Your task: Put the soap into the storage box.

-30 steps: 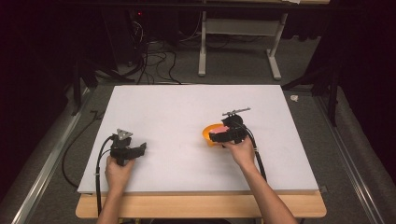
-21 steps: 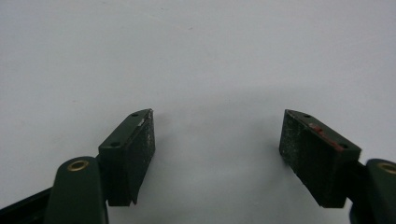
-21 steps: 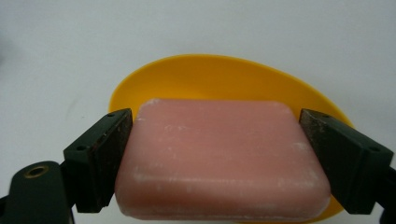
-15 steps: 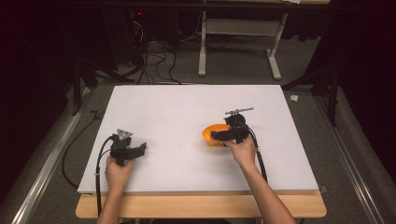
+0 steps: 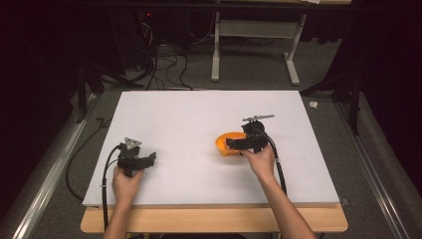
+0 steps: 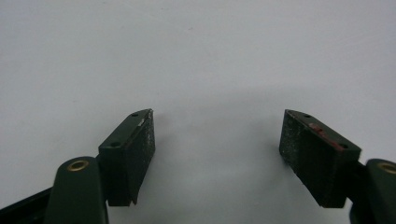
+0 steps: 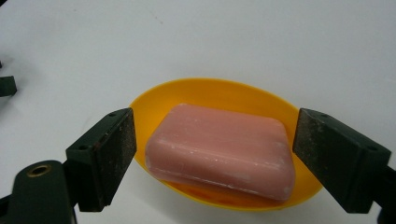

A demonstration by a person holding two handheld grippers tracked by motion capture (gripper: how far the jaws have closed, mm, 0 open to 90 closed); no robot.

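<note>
Right claw (image 7: 215, 158) straddles waxy pink soap (image 7: 219, 150).

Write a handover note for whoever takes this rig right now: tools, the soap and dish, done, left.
Right tool: open, jaws have just been closing in, one on each side of the pink soap bar; pads not yet pressing on it.
Left tool: open, holding nothing, over bare white tabletop.
Soap lies in the orange dish, which sits on the table right of centre.
Done: right tool lined up around the soap.
Left: probably close on the bar and lift it out; the dish may slide, so go gently.
</note>
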